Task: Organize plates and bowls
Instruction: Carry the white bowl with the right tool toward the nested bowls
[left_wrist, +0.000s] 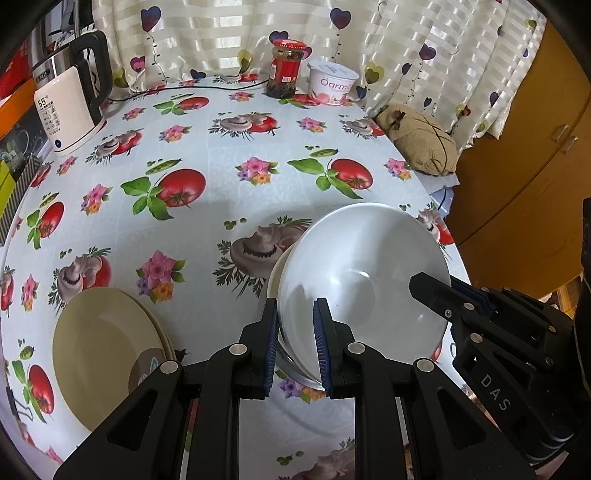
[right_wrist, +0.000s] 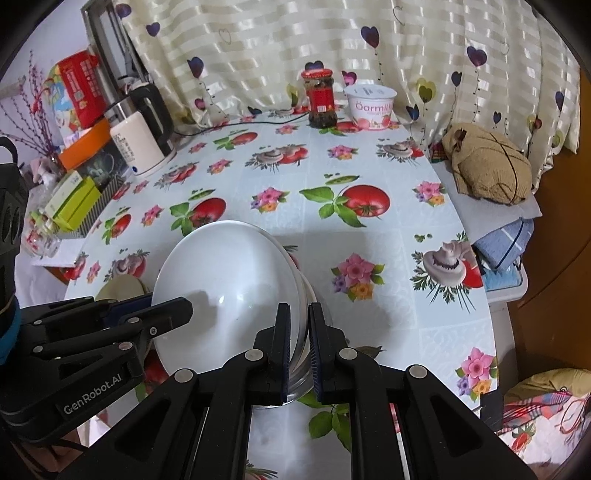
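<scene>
At the lower centre of both views, a white bowl (left_wrist: 354, 266) is held tilted above the flowered tablecloth (left_wrist: 207, 155). The left gripper (left_wrist: 295, 347) pinches the bowl's rim on one side, and the right gripper (right_wrist: 297, 349) clamps the opposite rim. Cream plates (left_wrist: 99, 347) lie stacked at the lower left of the left view. A kettle (left_wrist: 70, 107) stands upper left.
</scene>
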